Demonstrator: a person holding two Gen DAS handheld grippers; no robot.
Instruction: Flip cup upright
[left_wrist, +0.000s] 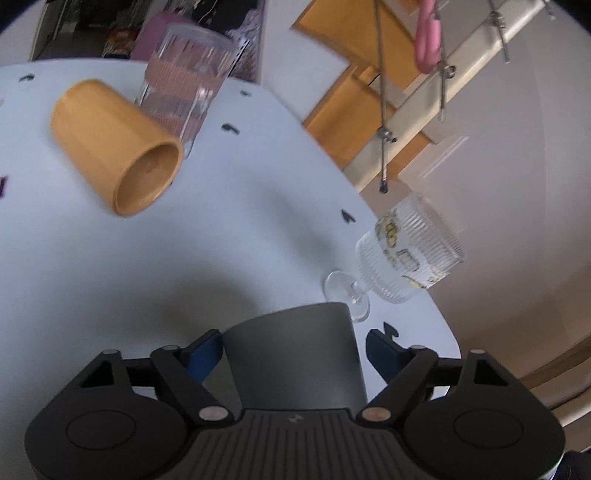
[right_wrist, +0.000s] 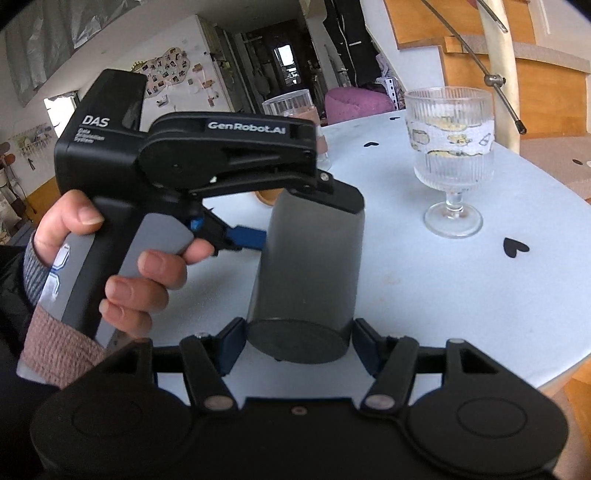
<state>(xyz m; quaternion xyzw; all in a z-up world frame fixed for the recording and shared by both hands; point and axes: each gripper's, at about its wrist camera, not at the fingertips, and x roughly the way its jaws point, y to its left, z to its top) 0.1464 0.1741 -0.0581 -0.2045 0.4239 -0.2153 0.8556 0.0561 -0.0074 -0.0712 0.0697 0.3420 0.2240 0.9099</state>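
A dark grey cup (left_wrist: 291, 354) is held above the pale blue round table (left_wrist: 110, 266). In the right wrist view the grey cup (right_wrist: 306, 269) is tilted, its flat base toward the camera. My left gripper (right_wrist: 295, 212) clamps it near its far end, one finger on top, the blue finger at its side. My right gripper (right_wrist: 297, 341) has its fingers on both sides of the cup's base, a small gap showing on each side. In the left wrist view my left gripper (left_wrist: 295, 343) has the cup between its fingers.
A wooden cup (left_wrist: 114, 147) lies on its side at the table's far left. A ribbed tumbler (left_wrist: 184, 85) stands behind it. A ribbed stemmed glass (right_wrist: 450, 155) stands near the table edge at right; it also shows in the left wrist view (left_wrist: 402, 254).
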